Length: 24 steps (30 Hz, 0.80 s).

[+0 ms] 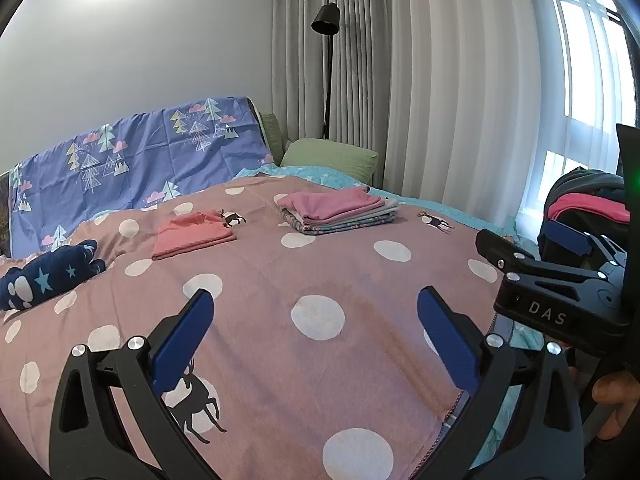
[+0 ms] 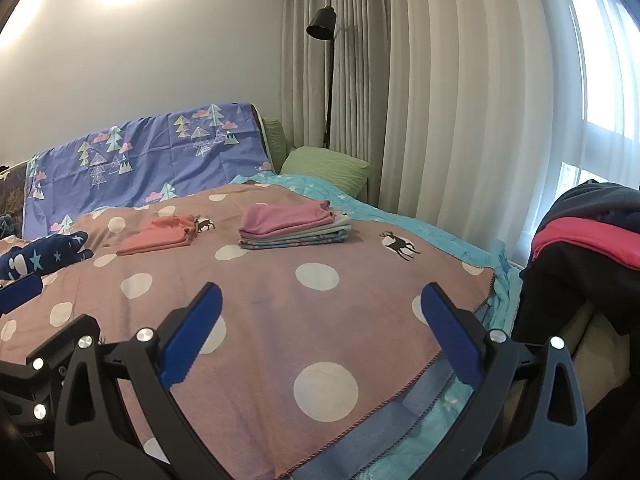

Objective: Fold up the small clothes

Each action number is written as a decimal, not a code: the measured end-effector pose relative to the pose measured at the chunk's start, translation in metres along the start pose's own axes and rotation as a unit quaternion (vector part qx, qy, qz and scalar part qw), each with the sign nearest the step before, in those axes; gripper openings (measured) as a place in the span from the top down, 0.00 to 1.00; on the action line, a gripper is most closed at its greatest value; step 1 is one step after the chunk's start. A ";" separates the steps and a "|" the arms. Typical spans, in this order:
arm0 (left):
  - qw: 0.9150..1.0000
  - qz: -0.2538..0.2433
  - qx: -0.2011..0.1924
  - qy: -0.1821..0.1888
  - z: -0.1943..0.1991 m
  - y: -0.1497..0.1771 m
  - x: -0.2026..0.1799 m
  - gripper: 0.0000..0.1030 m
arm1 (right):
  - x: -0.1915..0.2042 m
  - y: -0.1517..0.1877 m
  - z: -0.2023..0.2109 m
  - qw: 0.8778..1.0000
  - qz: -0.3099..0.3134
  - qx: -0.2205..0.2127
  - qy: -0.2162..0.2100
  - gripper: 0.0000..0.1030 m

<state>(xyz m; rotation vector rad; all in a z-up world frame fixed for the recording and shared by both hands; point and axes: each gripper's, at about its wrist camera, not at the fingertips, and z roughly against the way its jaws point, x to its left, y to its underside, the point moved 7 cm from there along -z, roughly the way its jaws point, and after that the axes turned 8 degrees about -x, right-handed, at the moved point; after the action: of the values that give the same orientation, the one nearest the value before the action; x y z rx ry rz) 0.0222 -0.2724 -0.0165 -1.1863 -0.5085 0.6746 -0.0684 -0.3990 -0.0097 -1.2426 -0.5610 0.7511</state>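
Our left gripper (image 1: 316, 344) hangs with its blue pads spread wide and nothing between them, and our right gripper (image 2: 320, 336) is just as wide and empty; both hover over bare polka-dot blanket (image 2: 256, 312). Outward at twelve o'clock lies the stack of folded clothes (image 2: 294, 230), pink on top, and at about eleven o'clock a single folded coral garment (image 2: 160, 238) rests apart from it. At three o'clock, off the bed's edge, a dark heap of clothes (image 2: 588, 232) with a red piece showing looks like the unfolded supply. We judge these small garments light, limp and prone to slumping, so each wants pinching at a hem or shoulder seam, one corner per claw, lifted taut before it is laid flat. A navy star-printed cloth (image 2: 44, 258) sits at nine o'clock.
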 end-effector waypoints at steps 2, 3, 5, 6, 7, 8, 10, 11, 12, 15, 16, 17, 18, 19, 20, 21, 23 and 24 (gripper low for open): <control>1.000 0.000 0.000 0.000 0.001 0.000 0.000 0.01 | 0.000 0.000 0.001 1.000 0.006 -0.004 0.005 0.02; 1.000 0.000 0.000 0.000 0.000 0.000 0.000 0.01 | 0.001 0.000 0.002 1.000 0.010 -0.007 0.008 0.02; 1.000 -0.001 -0.001 0.001 0.001 0.000 0.000 0.01 | 0.002 0.000 0.004 1.000 0.014 -0.010 0.009 0.02; 1.000 -0.001 -0.001 0.001 0.001 0.000 -0.001 0.01 | 0.002 0.000 0.004 1.000 0.014 -0.009 0.008 0.02; 1.000 -0.001 -0.001 0.001 0.001 0.001 -0.001 0.01 | 0.003 0.000 0.004 1.000 0.013 -0.009 0.007 0.02; 1.000 -0.001 -0.001 0.001 0.001 0.001 -0.001 0.01 | 0.003 0.000 0.005 1.000 0.013 -0.009 0.007 0.02; 1.000 -0.001 0.000 0.002 0.001 0.001 -0.001 0.01 | 0.003 0.000 0.005 1.000 0.013 -0.009 0.007 0.02; 1.000 -0.001 0.000 0.001 0.001 0.001 -0.001 0.01 | 0.003 0.000 0.004 1.000 0.013 -0.009 0.007 0.02; 1.000 -0.001 0.000 0.001 0.001 0.001 -0.001 0.01 | 0.003 0.000 0.005 1.000 0.013 -0.009 0.007 0.02; 1.000 0.000 0.002 0.001 0.000 0.003 -0.001 0.01 | 0.002 0.000 0.004 1.000 0.013 -0.006 0.008 0.02; 1.000 0.000 0.003 0.001 0.000 0.004 -0.001 0.01 | 0.002 0.000 0.004 1.000 0.012 -0.005 0.008 0.02; 1.000 0.000 0.004 0.001 0.000 0.004 -0.001 0.01 | 0.002 0.000 0.004 1.000 0.011 -0.005 0.008 0.02; 1.000 0.000 0.004 0.001 0.000 0.005 -0.001 0.01 | 0.002 0.000 0.005 1.000 0.012 -0.005 0.008 0.02; 1.000 0.000 0.004 0.001 0.000 0.005 -0.001 0.01 | 0.002 0.000 0.004 1.000 0.012 -0.005 0.008 0.02; 1.000 0.000 0.004 0.001 0.000 0.005 -0.001 0.01 | 0.002 0.000 0.004 1.000 0.013 -0.006 0.008 0.02; 1.000 0.000 0.004 0.001 0.000 0.005 -0.001 0.01 | 0.002 0.000 0.005 1.000 0.013 -0.005 0.008 0.02; 1.000 0.000 0.004 0.001 0.000 0.005 -0.001 0.01 | 0.002 0.000 0.005 1.000 0.013 -0.005 0.009 0.02; 1.000 0.000 0.004 0.001 0.000 0.005 -0.001 0.01 | 0.002 0.000 0.005 1.000 0.012 -0.005 0.009 0.02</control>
<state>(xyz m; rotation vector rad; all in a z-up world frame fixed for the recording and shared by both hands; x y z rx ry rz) 0.0206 -0.2724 -0.0210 -1.1799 -0.5038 0.6745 -0.0707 -0.3940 -0.0086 -1.2665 -0.5366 0.7575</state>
